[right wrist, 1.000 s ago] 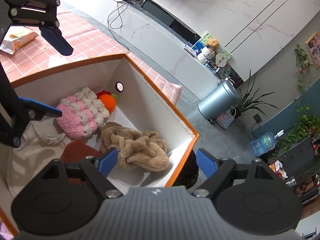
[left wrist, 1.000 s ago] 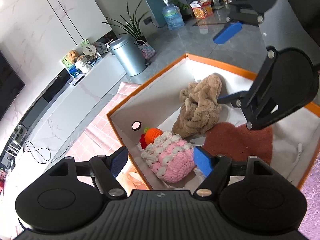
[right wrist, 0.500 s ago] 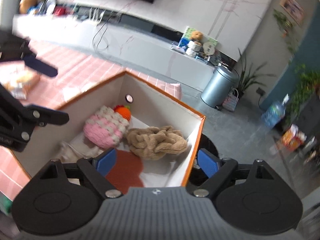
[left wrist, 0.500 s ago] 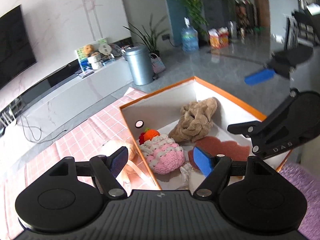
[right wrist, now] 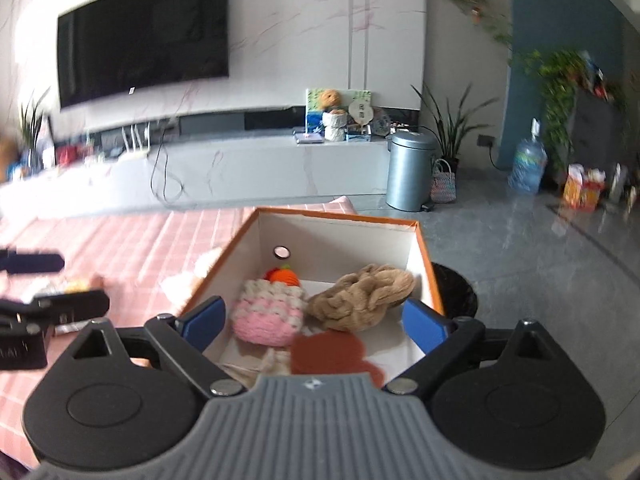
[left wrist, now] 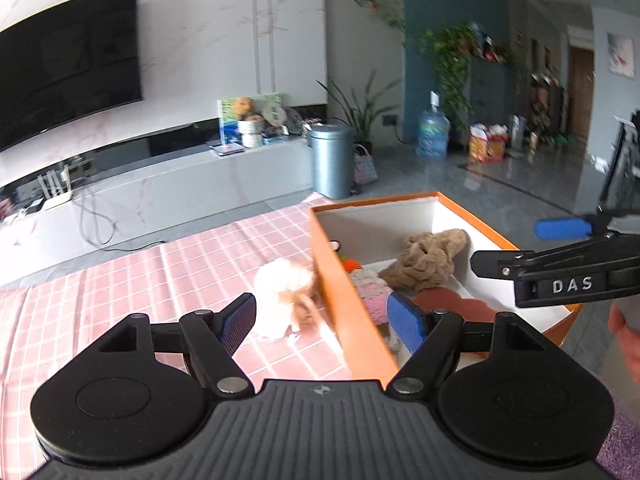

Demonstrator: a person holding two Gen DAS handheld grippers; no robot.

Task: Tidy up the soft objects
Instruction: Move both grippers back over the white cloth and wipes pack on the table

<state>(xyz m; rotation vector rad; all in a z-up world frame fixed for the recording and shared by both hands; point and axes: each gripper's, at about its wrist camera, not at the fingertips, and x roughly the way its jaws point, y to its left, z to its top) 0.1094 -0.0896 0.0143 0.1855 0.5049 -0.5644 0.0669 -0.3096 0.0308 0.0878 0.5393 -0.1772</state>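
Observation:
An orange-rimmed white box (left wrist: 344, 276) (right wrist: 424, 256) stands on the pink checked tablecloth. In it lie a tan plush (left wrist: 424, 256) (right wrist: 360, 296), a pink and white crochet piece (right wrist: 268, 312) (left wrist: 372, 288), an orange crochet piece (right wrist: 284, 276) and a rust-brown cloth (right wrist: 328, 352) (left wrist: 452, 304). A cream plush toy (left wrist: 284, 284) (right wrist: 184, 284) lies on the cloth just left of the box. My left gripper (left wrist: 320, 316) is open and empty, above the box's left wall. My right gripper (right wrist: 316, 320) is open and empty over the box; it also shows in the left wrist view (left wrist: 560, 256).
The pink checked cloth (left wrist: 120, 300) stretches left of the box. A black round bin (right wrist: 460, 300) sits right of the box on the grey floor. A TV bench, a metal bin (right wrist: 408, 172) and plants stand far behind.
Both grippers have pulled back and tilted up from the box. The left one swung left, bringing the cream plush and more tablecloth into view. Both stayed open.

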